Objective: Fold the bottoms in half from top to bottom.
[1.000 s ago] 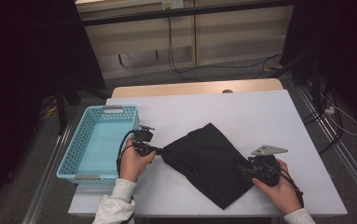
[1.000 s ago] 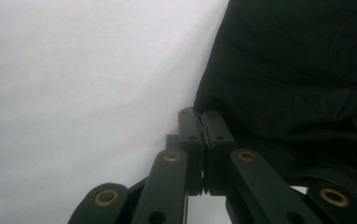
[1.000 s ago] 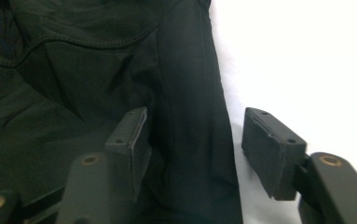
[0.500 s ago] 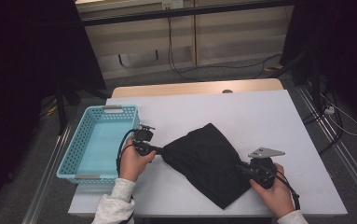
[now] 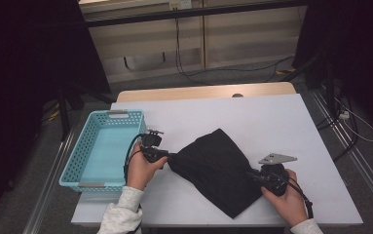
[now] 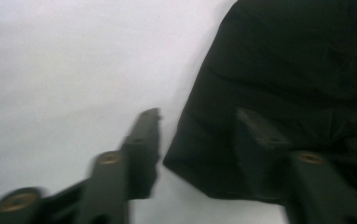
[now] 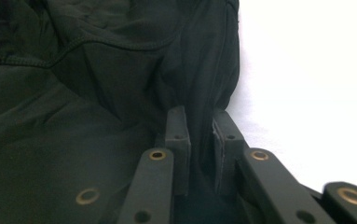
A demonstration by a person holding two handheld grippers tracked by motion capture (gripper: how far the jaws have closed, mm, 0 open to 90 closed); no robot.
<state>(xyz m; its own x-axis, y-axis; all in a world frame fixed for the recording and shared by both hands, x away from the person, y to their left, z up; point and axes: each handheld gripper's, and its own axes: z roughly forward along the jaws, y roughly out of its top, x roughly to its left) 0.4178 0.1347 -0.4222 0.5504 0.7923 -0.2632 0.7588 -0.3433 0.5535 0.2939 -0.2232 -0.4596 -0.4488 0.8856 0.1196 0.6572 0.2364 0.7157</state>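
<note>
From above, a black cloth [image 5: 218,170] lay spread on the white tabletop [image 5: 271,122] beside a blue basket [image 5: 103,146]. The left tool [image 6: 197,130] had just opened, its jaws apart around the cloth's corner. The right tool [image 7: 199,135] had just closed, pinching a fold.

Garment [image 5: 218,168] spread mid-table [image 5: 271,117], basket [image 5: 103,146] at the left edge, a gripper at each side of the garment

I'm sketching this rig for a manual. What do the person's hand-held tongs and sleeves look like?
Both tongs are black. The left tongs trail a looping black cable; the right tongs carry a grey three-cornered plate on top. Their flat black jaws show brass-coloured rivets. The sleeves are light grey knit.
</note>
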